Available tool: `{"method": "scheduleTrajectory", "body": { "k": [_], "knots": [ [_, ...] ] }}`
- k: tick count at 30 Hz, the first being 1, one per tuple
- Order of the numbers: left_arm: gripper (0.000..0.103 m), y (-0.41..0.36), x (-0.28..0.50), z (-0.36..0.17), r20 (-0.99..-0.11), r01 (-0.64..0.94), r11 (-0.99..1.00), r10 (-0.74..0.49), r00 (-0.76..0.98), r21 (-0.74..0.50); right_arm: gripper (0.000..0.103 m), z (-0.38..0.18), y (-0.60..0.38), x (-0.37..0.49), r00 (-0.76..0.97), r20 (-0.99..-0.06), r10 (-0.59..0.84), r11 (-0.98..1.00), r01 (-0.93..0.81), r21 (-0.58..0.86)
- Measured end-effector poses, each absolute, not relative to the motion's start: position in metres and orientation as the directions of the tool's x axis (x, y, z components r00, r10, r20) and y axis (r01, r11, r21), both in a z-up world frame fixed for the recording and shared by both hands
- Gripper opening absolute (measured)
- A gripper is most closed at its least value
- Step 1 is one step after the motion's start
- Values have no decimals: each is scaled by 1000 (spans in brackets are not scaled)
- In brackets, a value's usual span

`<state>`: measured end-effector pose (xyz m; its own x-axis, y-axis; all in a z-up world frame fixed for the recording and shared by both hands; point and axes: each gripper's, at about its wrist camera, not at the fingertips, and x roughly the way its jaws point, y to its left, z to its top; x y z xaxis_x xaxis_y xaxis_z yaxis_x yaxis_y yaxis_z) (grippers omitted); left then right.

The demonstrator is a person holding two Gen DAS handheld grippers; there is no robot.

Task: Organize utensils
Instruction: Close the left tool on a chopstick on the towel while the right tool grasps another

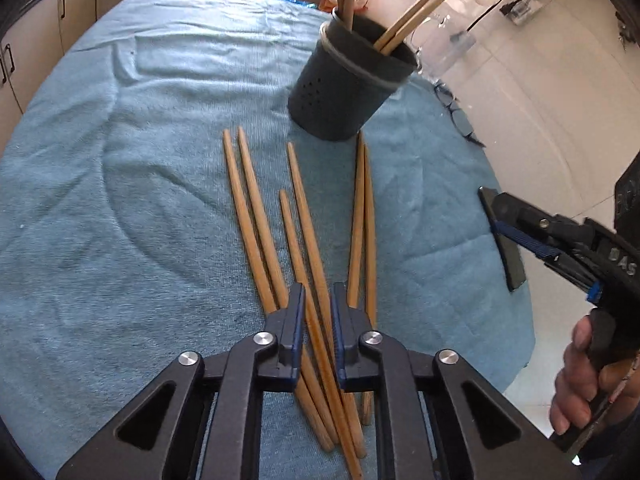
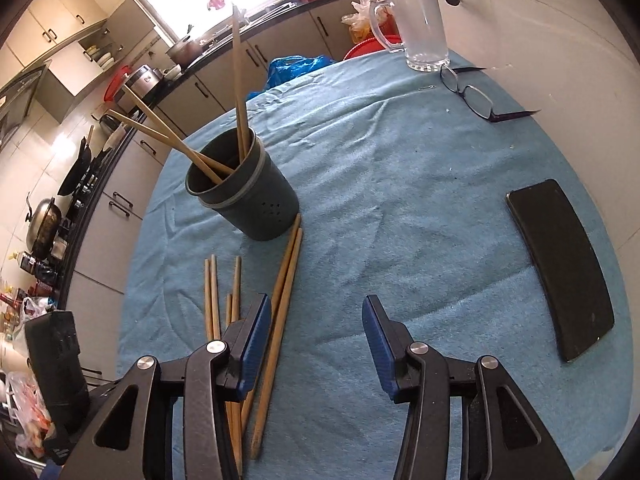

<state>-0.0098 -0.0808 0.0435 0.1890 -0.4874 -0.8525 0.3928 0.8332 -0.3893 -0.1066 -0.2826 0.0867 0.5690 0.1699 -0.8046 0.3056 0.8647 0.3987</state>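
**Item: loose chopsticks [image 1: 300, 216], wooden, on the table [image 1: 120, 160]**

Location: fanned out on the blue cloth in front of the dark holder [image 1: 344, 88], their narrow tips toward it and their thick ends toward the cameras. The nearest tips almost reach the holder's base. Six or so lie loose; several cross at the thick ends, so an exact count is uncertain.

Relation to the hand-held grippers: the long axis of the sticks runs nearly in line with the left hand-held gripper [image 1: 316, 304], away from it toward the holder. This one is directly over the middle sticks and plainly the nearer. Its jaws stand close together with one or two sticks passing lengthwise between them; it appears to be pinching them, though where the pads meet the wood is not clearly visible. The right hand-held gripper [image 2: 316, 340] stands spread with only bare cloth between its jaws; the rightmost pair of sticks [image 2: 280, 300] lies just beside its left finger.

Judgement: the left side is engaged on the pick; the holder lies ahead and slightly right of it.

Appearance: slim, tapered, light brown, smooth, matt.

Holder: round, dark, upright, pierced with small holes, a pale band near the rim. Four chopsticks [image 2: 236, 92] already stand in it, leaning outward.
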Motion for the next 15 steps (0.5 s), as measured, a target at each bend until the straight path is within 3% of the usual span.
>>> {"method": "scheduleTrajectory", "body": {
  "k": [15],
  "knots": [
    [8, -101, 11, 25, -892, 365, 868, -419, 170, -338, 51, 82, -291, -105, 553, -813, 182, 869, 295, 396]
  ]
}}
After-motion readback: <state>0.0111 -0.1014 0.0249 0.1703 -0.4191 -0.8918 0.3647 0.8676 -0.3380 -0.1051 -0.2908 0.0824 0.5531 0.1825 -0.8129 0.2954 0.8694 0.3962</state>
